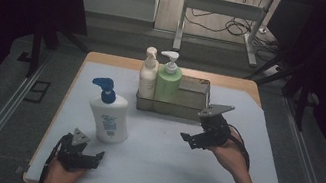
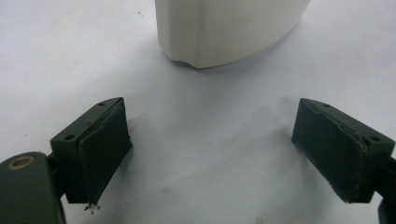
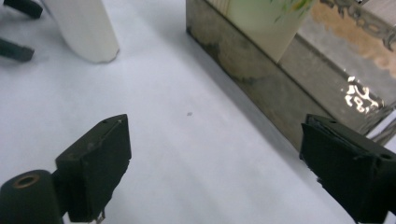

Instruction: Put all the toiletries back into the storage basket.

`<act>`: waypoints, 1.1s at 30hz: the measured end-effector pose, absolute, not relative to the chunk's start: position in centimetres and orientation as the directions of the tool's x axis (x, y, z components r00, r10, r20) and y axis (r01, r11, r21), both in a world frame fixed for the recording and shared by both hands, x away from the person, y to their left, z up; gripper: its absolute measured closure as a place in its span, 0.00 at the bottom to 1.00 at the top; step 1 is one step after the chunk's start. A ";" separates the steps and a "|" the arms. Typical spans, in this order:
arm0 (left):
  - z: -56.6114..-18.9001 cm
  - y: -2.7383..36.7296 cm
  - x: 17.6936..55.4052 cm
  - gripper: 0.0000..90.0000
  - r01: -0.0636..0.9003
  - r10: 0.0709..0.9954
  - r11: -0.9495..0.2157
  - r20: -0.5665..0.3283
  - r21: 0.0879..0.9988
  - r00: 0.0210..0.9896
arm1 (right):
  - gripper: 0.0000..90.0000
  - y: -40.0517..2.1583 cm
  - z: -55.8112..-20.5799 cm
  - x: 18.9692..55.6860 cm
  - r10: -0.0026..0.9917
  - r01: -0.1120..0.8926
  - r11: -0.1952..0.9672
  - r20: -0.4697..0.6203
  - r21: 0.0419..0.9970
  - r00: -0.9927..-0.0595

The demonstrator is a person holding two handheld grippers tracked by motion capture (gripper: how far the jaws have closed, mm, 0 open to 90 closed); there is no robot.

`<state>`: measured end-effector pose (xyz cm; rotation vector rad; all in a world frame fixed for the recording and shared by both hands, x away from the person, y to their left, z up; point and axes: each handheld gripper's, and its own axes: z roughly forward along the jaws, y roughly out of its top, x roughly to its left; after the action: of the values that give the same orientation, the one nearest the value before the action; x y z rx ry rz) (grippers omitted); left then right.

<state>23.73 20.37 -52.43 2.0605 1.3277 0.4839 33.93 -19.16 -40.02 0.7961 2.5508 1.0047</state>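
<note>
Both jaw pairs apart, empty. My left hand-held gripper [image 1: 98, 155] sits just short of the white pump bottle [image 1: 107, 115] upright on the tabletop [image 1: 164, 158]; right hand-held gripper [image 1: 186, 139] near the metal tray [image 1: 199, 98]. Risk: a high, off-centre grab tips the bottle.

White plastic pump bottle [image 1: 108, 118]: blue pump head, blue-printed label; cream pump bottle [image 1: 148, 76]: cream pump; light green pump bottle [image 1: 168, 82]: white pump; rectangular metal tray [image 1: 194, 111]: dull silver-grey, mottled dark patches on its wall; table sheet [image 1: 158, 162]: plain white over tan wood edge; both grippers' pads black.
</note>
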 end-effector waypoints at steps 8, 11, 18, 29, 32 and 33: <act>-52.4 20.4 23.7 0.12 0.674 0.906 -0.290 -0.032 0.680 0.422 | 0.01 -21.0 -40.7 32.5 0.590 0.394 0.597 -0.050 0.698 -0.806; -52.4 20.3 23.7 0.12 0.674 0.906 -0.289 -0.033 0.680 0.421 | 0.01 -21.5 -40.9 32.2 0.596 0.392 0.589 -0.053 0.707 -0.801; -52.4 20.4 23.7 0.12 0.672 0.903 -0.299 -0.026 0.677 0.428 | 0.00 -23.1 -42.5 30.9 0.626 0.396 0.561 -0.060 0.727 -0.777; -52.4 20.3 23.7 0.12 0.676 0.906 -0.289 -0.034 0.677 0.421 | 0.00 -25.2 -45.6 29.7 0.667 0.443 0.515 -0.018 0.734 -0.745; -52.4 20.3 23.7 0.12 0.677 0.906 -0.290 -0.034 0.677 0.422 | 0.00 -25.5 -46.9 29.5 0.671 0.457 0.507 -0.001 0.731 -0.742; -52.4 20.3 23.7 0.12 0.677 0.906 -0.290 -0.034 0.677 0.422 | 0.00 -25.5 -46.9 29.5 0.671 0.457 0.507 -0.001 0.731 -0.742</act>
<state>23.74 20.33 -52.40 2.0609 1.3331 0.4801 29.54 -25.49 -46.89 0.9498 2.4675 1.0715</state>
